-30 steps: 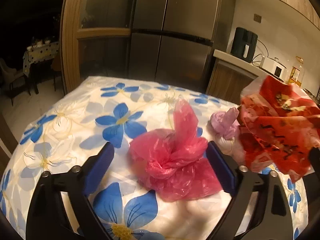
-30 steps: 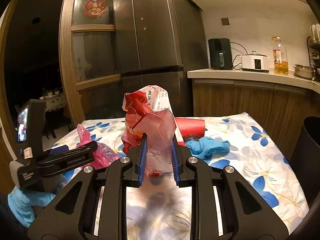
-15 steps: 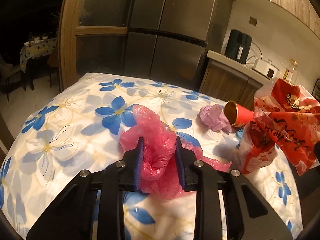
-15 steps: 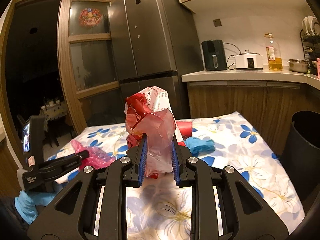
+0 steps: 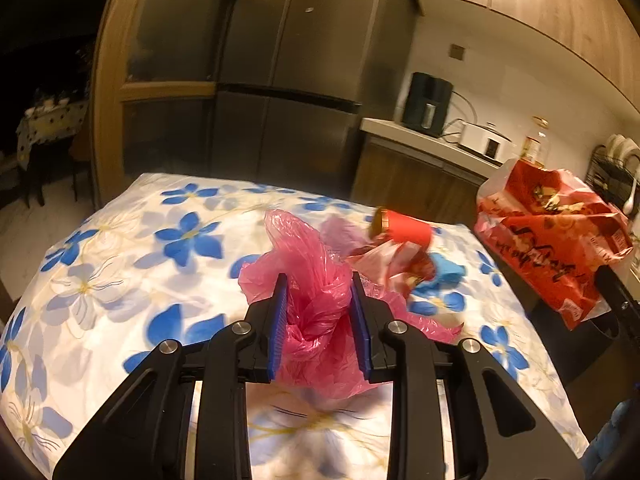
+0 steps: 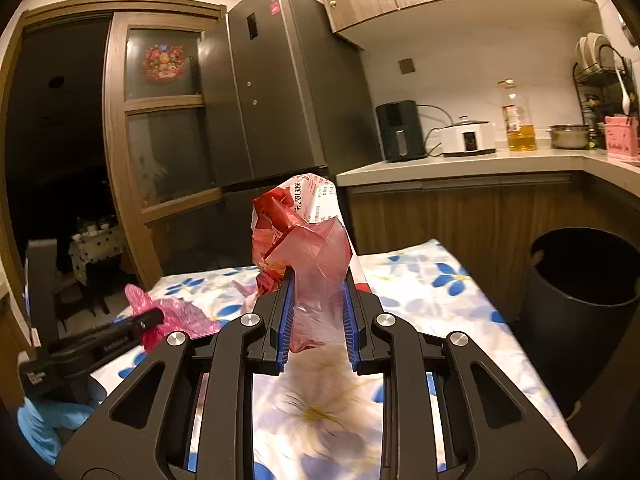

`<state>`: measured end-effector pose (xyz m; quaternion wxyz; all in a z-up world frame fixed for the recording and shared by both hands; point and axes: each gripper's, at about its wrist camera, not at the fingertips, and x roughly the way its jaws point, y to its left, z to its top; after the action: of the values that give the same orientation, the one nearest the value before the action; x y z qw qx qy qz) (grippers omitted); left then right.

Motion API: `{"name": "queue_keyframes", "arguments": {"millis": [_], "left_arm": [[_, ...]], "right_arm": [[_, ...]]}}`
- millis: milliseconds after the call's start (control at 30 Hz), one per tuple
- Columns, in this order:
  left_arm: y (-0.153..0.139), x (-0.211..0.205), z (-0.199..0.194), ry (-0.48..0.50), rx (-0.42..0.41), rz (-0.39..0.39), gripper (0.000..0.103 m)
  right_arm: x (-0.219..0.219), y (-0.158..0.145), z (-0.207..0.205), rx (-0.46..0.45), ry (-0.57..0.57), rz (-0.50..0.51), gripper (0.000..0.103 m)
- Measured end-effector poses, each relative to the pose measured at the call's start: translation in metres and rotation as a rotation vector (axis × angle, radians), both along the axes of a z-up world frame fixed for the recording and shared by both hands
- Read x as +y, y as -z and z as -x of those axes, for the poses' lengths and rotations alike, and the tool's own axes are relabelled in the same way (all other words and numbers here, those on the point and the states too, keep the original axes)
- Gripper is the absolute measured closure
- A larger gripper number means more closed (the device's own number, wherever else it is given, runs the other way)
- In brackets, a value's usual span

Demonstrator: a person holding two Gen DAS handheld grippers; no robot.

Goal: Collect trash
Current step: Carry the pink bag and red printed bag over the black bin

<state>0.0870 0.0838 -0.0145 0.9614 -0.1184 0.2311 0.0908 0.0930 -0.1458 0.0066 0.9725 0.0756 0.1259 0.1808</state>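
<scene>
A pink plastic bag [image 5: 316, 308] is clamped in the left gripper [image 5: 320, 312] above the flowered tablecloth [image 5: 120, 280], and a red printed bag [image 6: 308, 248] is pinched by the right gripper [image 6: 318, 316]. Beyond them a red cup [image 5: 404, 232], a blue glove [image 5: 446, 272] and a crumpled wrapper [image 5: 396, 264] are left lying, with a black bin [image 6: 580, 288] seen beside the table.

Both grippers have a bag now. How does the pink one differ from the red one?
The pink bag in the left gripper is plain, see-through film; the red bag in the right gripper is printed with text and partly white. The pink bag is bunched into a wad that trails toward the flowered tablecloth; the red bag stands up above the jaws. Both are crumpled plastic, clamped between blue pads.
</scene>
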Motion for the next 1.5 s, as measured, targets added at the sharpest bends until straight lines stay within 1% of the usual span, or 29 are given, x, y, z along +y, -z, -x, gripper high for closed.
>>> {"name": "queue_keyframes", "arguments": {"millis": [133,467,667,933,1133,1500], "left_arm": [[-0.004,-0.023,-0.003,0.042,-0.006,-0.017,0.074],[-0.021,-0.100,-0.020,0.201,-0.051,-0.058,0.074],[-0.036,-0.154,-0.039,0.316,-0.089,-0.075,0.074],[-0.057,-0.235,-0.060,0.462,-0.160,-0.103,0.074],[-0.058,-0.280,-0.080,0.543,-0.157,-0.107,0.074],[-0.045,-0.331,-0.107,0.627,-0.143,-0.127,0.074]], "right_arm": [[-0.022,0.002,0.006,0.005,0.035,-0.005,0.081],[-0.074,0.004,0.015,-0.007,0.135,-0.015,0.082],[-0.114,0.002,0.018,-0.025,0.238,-0.009,0.082],[-0.175,-0.003,0.011,-0.056,0.412,-0.005,0.082],[-0.212,0.001,-0.001,-0.043,0.494,-0.012,0.082],[-0.247,0.013,-0.019,-0.016,0.547,-0.005,0.082]]}}
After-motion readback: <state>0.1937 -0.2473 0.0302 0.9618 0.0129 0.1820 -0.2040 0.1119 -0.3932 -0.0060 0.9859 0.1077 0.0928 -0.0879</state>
